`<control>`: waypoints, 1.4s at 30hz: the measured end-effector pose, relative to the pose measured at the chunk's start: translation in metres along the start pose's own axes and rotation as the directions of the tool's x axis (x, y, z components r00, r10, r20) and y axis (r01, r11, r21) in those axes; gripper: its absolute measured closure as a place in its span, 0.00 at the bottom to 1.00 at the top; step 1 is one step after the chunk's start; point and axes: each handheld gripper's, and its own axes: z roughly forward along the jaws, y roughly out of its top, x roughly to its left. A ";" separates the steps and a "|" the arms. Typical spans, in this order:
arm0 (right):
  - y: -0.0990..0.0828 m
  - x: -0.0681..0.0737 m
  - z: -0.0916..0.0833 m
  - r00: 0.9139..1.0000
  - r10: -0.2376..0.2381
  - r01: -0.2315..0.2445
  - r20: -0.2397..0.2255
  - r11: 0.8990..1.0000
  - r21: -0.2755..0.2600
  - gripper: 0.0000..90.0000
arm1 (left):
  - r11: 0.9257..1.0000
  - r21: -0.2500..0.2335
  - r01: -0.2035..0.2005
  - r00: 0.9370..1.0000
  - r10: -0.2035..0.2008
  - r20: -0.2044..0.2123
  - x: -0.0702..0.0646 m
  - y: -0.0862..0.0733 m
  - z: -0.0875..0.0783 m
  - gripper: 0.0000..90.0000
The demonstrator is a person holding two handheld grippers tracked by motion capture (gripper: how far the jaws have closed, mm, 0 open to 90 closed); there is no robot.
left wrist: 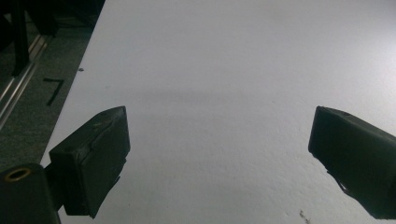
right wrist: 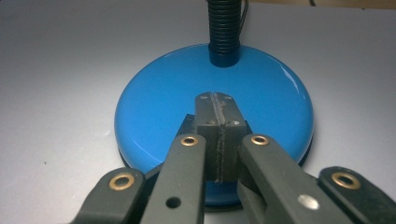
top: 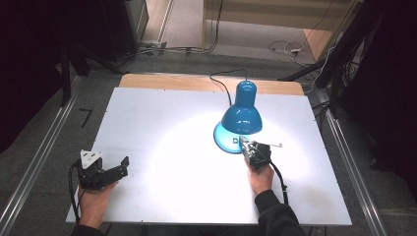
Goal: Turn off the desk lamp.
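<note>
Lamp [top: 242,115], glossy blue and probably bottom-heavy, is being pressed near the table's [top: 147,128] far right by the right gripper's [right wrist: 216,105] 2 shut jaws on its slippery base [right wrist: 159,107], while the left gripper [left wrist: 219,140] is being held open, well apart.

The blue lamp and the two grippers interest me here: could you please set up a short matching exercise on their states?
Things:
1. lamp
2. left gripper
3. right gripper
4. table

States:
A. jaws wide apart, nothing between them
B. jaws shut together, tips over the blue base
C. lit, shade bent down
D. white, with a bright pool of light

Pairs: 1-C, 2-A, 3-B, 4-D
</note>
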 end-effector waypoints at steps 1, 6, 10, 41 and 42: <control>0.000 0.000 0.000 1.000 -0.001 0.001 0.003 1.000 0.000 0.97 | 1.000 -0.001 0.000 1.000 0.000 0.001 0.000 0.000 0.000 0.07; 0.001 0.002 0.002 1.000 -0.004 0.004 -0.003 1.000 0.002 0.97 | 1.000 -0.001 0.002 1.000 -0.002 0.001 0.000 0.000 0.000 0.07; 0.000 0.003 0.003 1.000 -0.005 0.005 -0.001 1.000 0.005 0.97 | 1.000 -0.001 0.000 1.000 0.000 0.002 0.000 0.000 0.000 0.07; 0.002 0.011 0.010 1.000 -0.029 0.029 -0.004 0.999 0.024 0.97 | 1.000 0.001 -0.003 1.000 0.003 0.004 0.000 0.000 0.001 0.07; 0.002 0.012 0.011 0.999 -0.035 0.035 0.001 0.999 0.022 0.97 | 1.000 0.001 -0.003 1.000 0.003 0.004 0.000 0.000 0.001 0.07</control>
